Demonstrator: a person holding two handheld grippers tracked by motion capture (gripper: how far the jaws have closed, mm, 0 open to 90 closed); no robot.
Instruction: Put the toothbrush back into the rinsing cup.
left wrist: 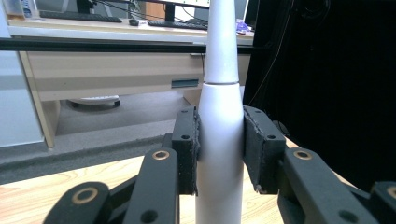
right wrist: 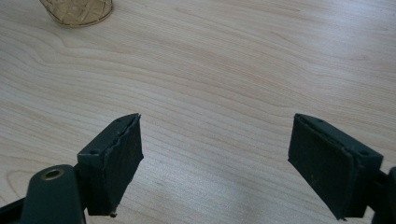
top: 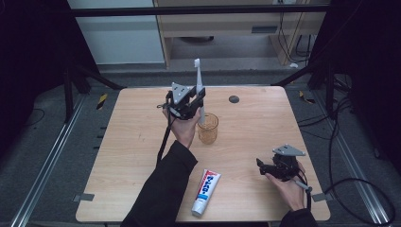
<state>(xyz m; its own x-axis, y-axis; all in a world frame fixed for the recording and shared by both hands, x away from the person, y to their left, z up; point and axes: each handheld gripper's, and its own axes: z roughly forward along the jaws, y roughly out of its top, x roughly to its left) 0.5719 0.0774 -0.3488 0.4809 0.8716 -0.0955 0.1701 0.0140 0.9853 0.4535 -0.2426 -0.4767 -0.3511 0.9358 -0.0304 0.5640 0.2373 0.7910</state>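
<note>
Toothbrush over cup, toothpaste untouched.
Left gripper [left wrist: 219, 154] fingers clench the upright toothbrush [top: 198, 80] above the amber cup [top: 208, 128]; right gripper [right wrist: 217, 163] fingers released; toothpaste tube [top: 206, 191] lies on the bench [top: 132, 161].

Black grippers with grey three-cornered plates, brass-ringed screw holes, padded jaws; black sleeves [top: 163, 184]

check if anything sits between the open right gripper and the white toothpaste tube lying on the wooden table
Nothing visible does. The right gripper has its jaws apart, and only bare wooden table lies between it and the white toothpaste tube.
</note>
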